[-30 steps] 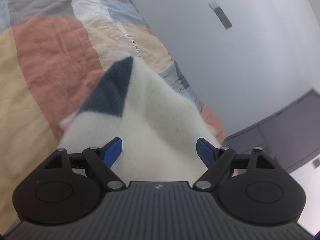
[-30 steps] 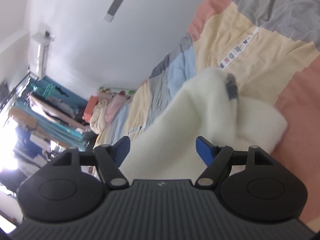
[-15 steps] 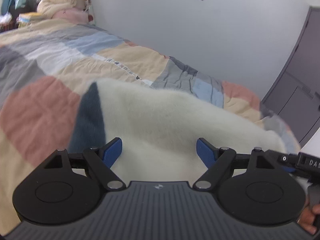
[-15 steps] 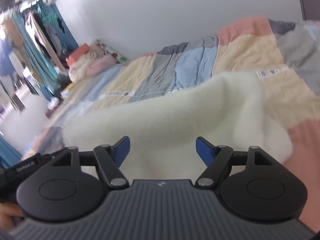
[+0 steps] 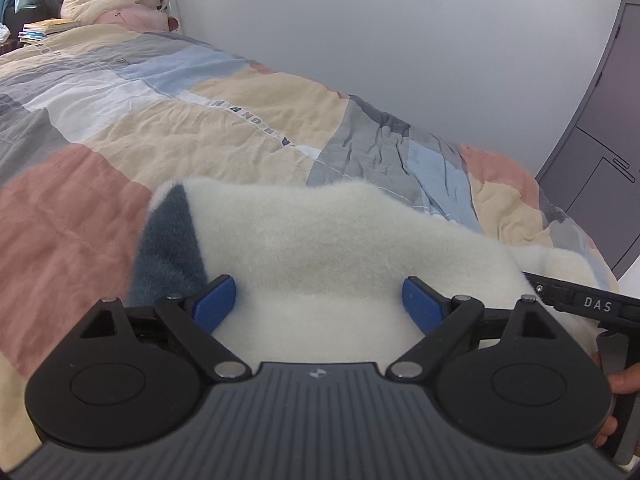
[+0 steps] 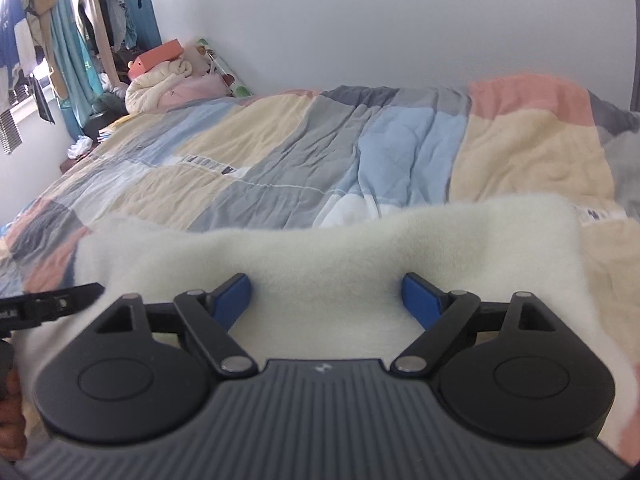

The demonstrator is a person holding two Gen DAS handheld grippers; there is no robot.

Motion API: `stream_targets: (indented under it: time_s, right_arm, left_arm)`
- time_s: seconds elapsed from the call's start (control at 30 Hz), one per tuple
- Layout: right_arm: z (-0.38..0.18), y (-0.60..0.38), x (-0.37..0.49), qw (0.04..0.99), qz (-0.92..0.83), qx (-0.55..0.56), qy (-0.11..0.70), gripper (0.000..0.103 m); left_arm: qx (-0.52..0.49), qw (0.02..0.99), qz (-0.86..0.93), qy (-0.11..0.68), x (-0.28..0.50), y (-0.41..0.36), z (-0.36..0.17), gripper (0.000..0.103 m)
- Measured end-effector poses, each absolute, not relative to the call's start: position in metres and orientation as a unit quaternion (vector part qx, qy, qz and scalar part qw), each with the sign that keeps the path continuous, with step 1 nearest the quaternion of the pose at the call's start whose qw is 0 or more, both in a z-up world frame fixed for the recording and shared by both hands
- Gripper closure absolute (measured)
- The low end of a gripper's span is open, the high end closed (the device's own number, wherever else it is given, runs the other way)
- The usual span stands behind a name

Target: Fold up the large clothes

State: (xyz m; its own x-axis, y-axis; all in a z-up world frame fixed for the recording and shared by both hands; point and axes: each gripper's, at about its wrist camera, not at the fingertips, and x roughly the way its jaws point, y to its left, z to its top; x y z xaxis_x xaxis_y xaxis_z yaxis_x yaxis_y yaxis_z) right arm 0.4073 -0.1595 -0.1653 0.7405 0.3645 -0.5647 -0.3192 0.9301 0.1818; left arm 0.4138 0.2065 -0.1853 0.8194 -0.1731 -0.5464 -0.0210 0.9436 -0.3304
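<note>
Both grippers hover side by side over a fluffy white garment (image 5: 340,240) lying on the bed's patchwork quilt (image 5: 192,120). On the left gripper (image 5: 319,300) the blue pads (image 5: 214,298) stand wide apart and are opening, pressing on nothing; the fleece lies below the gap. On the right gripper (image 6: 326,298) the jaws are likewise spread and opening above the white cloth. A dark blue patch (image 5: 170,240) marks the garment's left end. A rolled blanket (image 6: 160,80) sits at the bed's far end.
</note>
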Motion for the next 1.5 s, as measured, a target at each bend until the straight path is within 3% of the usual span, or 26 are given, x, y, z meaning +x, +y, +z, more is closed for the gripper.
stream_targets:
  time_s: [0.23, 0.53, 0.9, 1.07, 1.2, 1.5]
  right_arm:
    - [-0.165, -0.165, 0.404, 0.932, 0.192, 0.048, 0.305, 0.016]
    - [-0.152, -0.184, 0.358, 0.917, 0.189, 0.12, 0.329, 0.017]
    - [-0.158, -0.19, 0.288, 0.905, 0.177, 0.176, 0.345, 0.017]
    - [-0.162, -0.199, 0.27, 0.887, 0.181, 0.245, 0.347, 0.016]
    - [-0.188, -0.202, 0.276, 0.824, 0.207, 0.337, 0.405, 0.016]
    - [-0.212, -0.192, 0.292, 0.781, 0.204, 0.401, 0.433, 0.016]
  left_arm:
    - [-0.169, 0.941, -0.025, 0.294, 0.397, 0.202, -0.178, 0.01]
    - [-0.235, 0.93, -0.026, 0.281, 0.31, 0.196, -0.16, 0.01]
    - [-0.43, 0.834, -0.024, 0.345, 0.267, 0.204, -0.211, 0.01]
    - [-0.52, 0.787, -0.009, 0.332, 0.269, 0.225, -0.231, 0.01]
    - [-0.598, 0.745, 0.002, 0.296, 0.267, 0.241, -0.248, 0.01]
    - [-0.708, 0.662, -0.029, 0.243, 0.285, 0.26, -0.273, 0.012]
